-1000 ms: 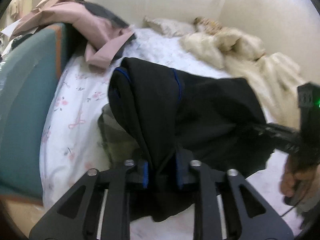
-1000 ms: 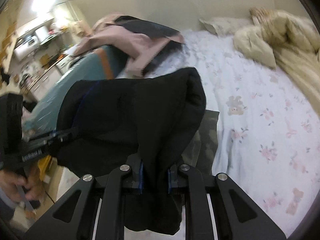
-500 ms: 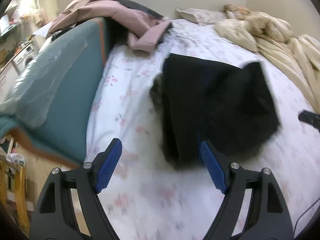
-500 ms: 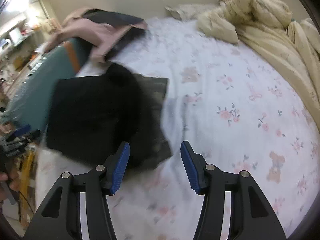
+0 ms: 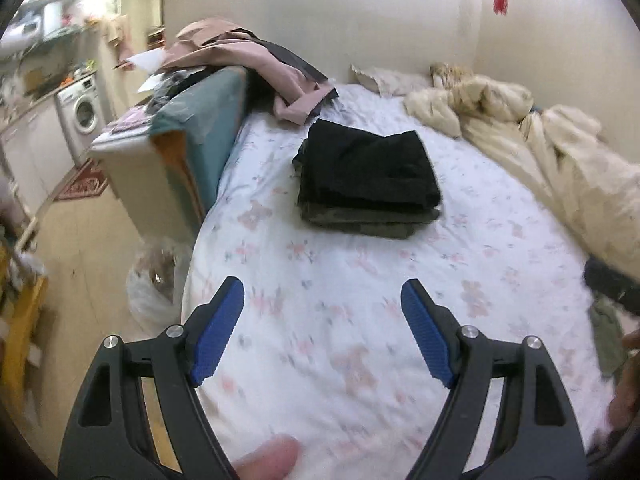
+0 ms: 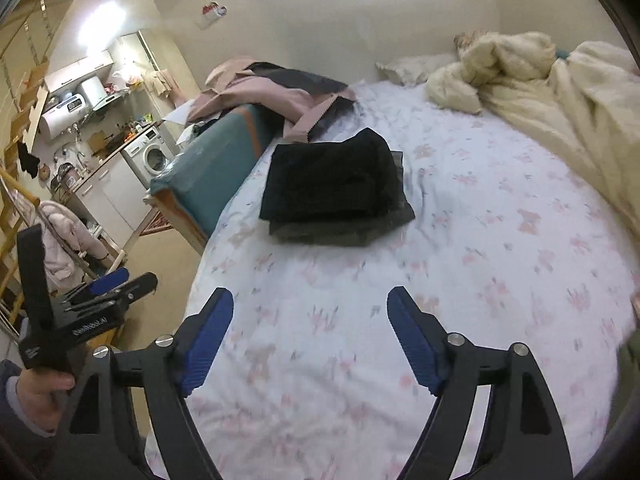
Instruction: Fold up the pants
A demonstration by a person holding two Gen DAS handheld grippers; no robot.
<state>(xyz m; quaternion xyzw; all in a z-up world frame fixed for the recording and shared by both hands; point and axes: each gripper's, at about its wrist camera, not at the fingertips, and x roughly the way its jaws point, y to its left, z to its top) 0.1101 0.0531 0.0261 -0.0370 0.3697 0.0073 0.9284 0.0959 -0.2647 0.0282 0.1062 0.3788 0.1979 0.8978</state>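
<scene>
Folded black pants [image 5: 368, 168] lie on top of a folded olive garment [image 5: 372, 220] on the floral bed sheet [image 5: 340, 280]. The same stack shows in the right wrist view, black pants [image 6: 332, 180] over the olive piece [image 6: 344, 234]. My left gripper [image 5: 322, 292] is open and empty, held well back from the stack above the sheet. My right gripper [image 6: 310, 300] is open and empty, also back from the stack. The left gripper also shows at the left edge of the right wrist view [image 6: 104, 292].
A teal padded bed end [image 5: 200, 120] carries a pile of pink and dark clothes [image 5: 248, 60]. A cream duvet [image 5: 540, 148] is bunched along the right side. A white bag [image 5: 156, 280] sits on the floor. An olive cloth [image 5: 608, 332] lies at the right edge.
Both grippers let go of the black pants, which now lie folded on the olive garment. Both grippers opened and pulled back from the stack toward the foot of the bed.
</scene>
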